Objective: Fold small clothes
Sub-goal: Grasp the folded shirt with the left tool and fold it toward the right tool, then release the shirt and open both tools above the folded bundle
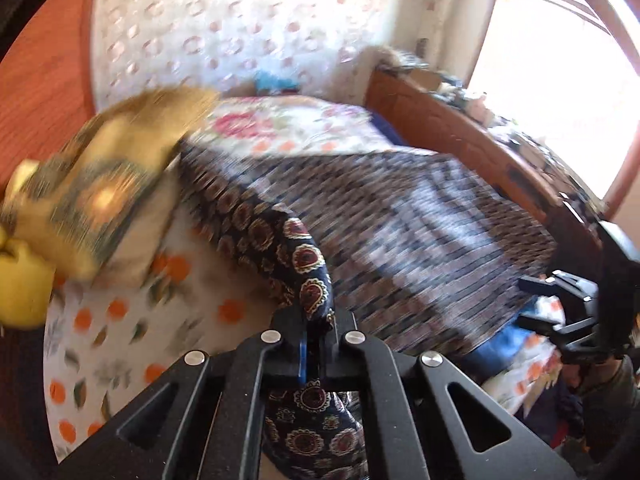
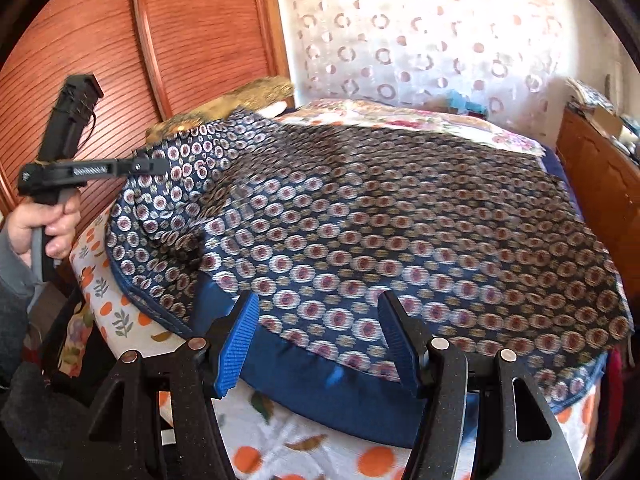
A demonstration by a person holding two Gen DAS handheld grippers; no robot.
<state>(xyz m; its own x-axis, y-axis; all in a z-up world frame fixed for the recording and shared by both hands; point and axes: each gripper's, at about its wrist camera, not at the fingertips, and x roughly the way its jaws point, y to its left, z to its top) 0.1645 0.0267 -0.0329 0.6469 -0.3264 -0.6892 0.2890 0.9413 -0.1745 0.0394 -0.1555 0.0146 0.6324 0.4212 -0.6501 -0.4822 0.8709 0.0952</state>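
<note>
The left gripper (image 1: 314, 354) has its fingers clenched on a bunched corner of the patterned navy cloth (image 2: 400, 232), the fabric pinched between the blue pads and trailing down below them. From that corner the cloth rises and spreads across the bed (image 2: 280, 440), covering most of the mattress; its plain blue hem (image 2: 320, 372) runs along the near edge, just in front of the right gripper (image 2: 316, 340). The right gripper's fingers are spread wide apart and grasp nothing, hovering over the hem with the blue pad of the left finger (image 2: 236, 344) beside the border. In the right wrist view the left gripper is seen held up at the cloth's left corner by the person's hand (image 2: 52, 220), close to the wooden wardrobe door (image 2: 80, 60). A yellow-green cushion (image 1: 100, 188) sits at the bed's left side, touching the cloth's far left edge. A wooden side rail (image 1: 460, 136) bounds the bed on the right, beneath the bright window (image 1: 560, 80). A strip of orange-printed sheet (image 1: 120, 340) lies bare between the cloth and the bed's near left edge.
</note>
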